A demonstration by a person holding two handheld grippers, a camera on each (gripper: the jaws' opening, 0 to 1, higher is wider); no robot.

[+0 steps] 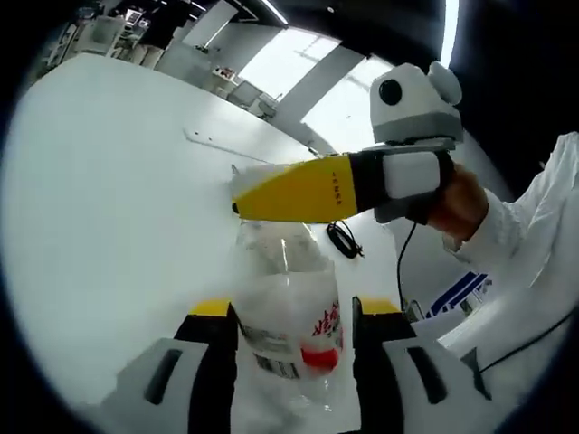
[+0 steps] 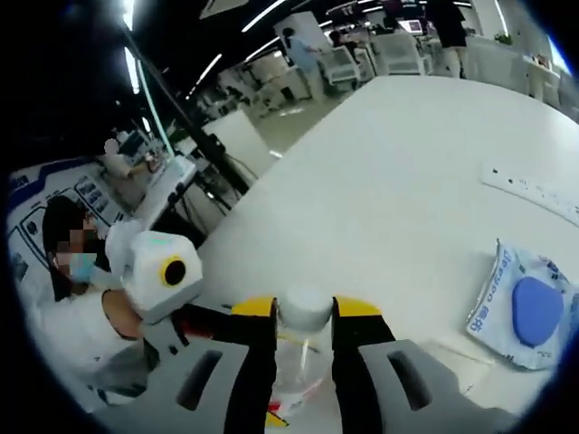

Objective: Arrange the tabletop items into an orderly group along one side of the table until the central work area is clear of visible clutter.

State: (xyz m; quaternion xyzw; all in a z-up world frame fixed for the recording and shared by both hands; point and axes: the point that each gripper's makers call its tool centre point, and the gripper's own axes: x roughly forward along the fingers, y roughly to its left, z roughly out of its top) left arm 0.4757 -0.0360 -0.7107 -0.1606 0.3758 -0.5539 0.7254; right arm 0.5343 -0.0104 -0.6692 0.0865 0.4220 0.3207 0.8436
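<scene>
A clear plastic bottle (image 1: 288, 312) with a red and white label stands between my left gripper's (image 1: 294, 312) yellow-tipped jaws, which press on its body. My right gripper (image 1: 242, 194) comes in from the right, held by a hand, with its yellow jaws at the bottle's top. In the right gripper view the bottle's white cap (image 2: 304, 306) sits clamped between my right gripper's (image 2: 306, 312) jaws. A white and blue packet (image 2: 526, 307) lies on the white table (image 2: 407, 172) to the right of the bottle.
A white power strip (image 2: 534, 192) lies far out on the table. A black cable (image 1: 344, 240) rests near the table edge behind the bottle. A person in a white sleeve (image 1: 534, 217) holds the grippers. Desks and chairs stand beyond the table.
</scene>
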